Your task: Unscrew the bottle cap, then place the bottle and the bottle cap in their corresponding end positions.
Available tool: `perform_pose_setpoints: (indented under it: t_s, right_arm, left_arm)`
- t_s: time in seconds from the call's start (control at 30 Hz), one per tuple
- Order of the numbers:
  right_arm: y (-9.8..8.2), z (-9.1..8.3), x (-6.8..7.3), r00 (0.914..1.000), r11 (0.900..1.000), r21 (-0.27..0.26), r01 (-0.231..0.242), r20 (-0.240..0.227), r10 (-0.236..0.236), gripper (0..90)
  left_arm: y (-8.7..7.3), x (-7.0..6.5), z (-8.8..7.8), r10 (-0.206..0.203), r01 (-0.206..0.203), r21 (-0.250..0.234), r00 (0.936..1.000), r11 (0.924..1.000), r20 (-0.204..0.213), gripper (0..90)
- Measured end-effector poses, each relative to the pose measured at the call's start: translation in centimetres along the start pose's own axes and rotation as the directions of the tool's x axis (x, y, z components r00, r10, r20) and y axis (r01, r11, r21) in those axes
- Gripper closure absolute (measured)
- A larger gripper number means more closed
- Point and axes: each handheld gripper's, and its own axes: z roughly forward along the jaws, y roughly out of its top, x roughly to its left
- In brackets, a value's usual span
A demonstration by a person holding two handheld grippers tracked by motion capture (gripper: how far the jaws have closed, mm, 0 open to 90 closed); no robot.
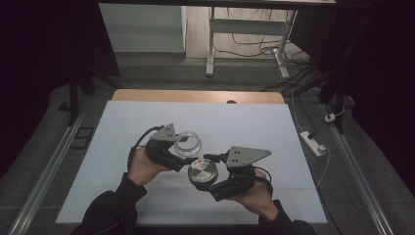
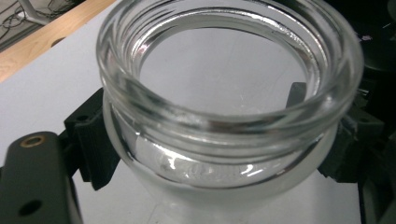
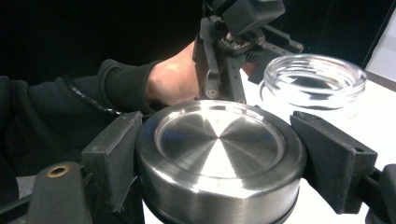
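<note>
Two grips hold above the white table (image 1: 122, 147): the left gripper (image 1: 182, 152) clamps the open glass jar (image 1: 188, 143) between its jaws, the right gripper (image 1: 211, 172) pinches the steel lid (image 1: 202, 172) just beside it.

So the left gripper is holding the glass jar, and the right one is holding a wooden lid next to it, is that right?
Not quite: the lid is shiny metal, not wooden, as the right gripper view shows. The rest holds: the left gripper is shut on the glass jar, and the right gripper holds the lid beside it.
</note>
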Motion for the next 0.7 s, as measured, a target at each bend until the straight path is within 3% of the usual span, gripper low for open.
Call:
perform_pose_setpoints:
  t_s: [0.7]
  right_arm:
    - [-2.7,0.6,-0.4,0.9999,1.000,0.003,-0.013,-0.001,0.014,19.1]
  left_arm:
    - [0.8,2.3,1.9,-0.015,0.015,-0.031,0.9998,0.9994,-0.010,15.9]
